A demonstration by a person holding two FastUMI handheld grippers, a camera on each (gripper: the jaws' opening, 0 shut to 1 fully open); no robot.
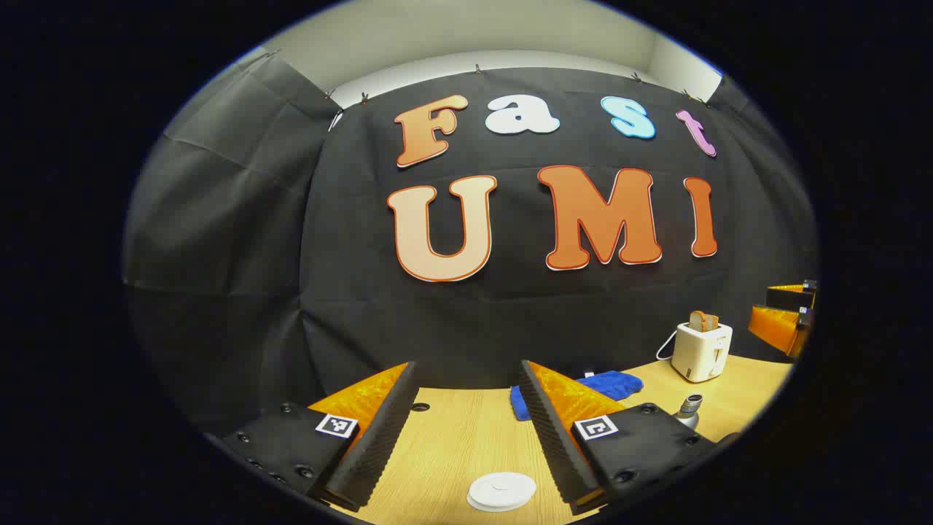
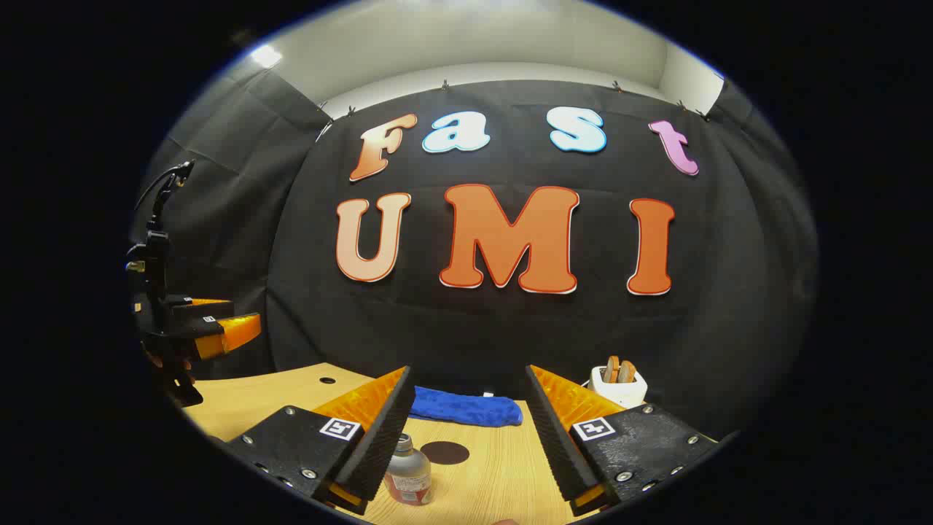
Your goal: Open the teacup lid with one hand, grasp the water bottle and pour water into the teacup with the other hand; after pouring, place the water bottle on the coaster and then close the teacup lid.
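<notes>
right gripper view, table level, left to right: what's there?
Left gripper → water bottle → dark round coaster → toaster. The blue cloth lies behind, spanning the middle.

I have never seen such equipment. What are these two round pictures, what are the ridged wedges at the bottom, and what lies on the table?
A person holds a two-finger gripper in each hand, and each carries a fisheye camera looking forward along its fingers. The wedges are those fingers. In the left gripper view, the left gripper is open above a flat round white lid on the light wooden table. In the right gripper view, the right gripper is open too, with a small clear water bottle by its left finger and a dark round coaster beyond. A blue folded cloth and a white toaster holding bread sit farther back. Nothing is held.
</notes>
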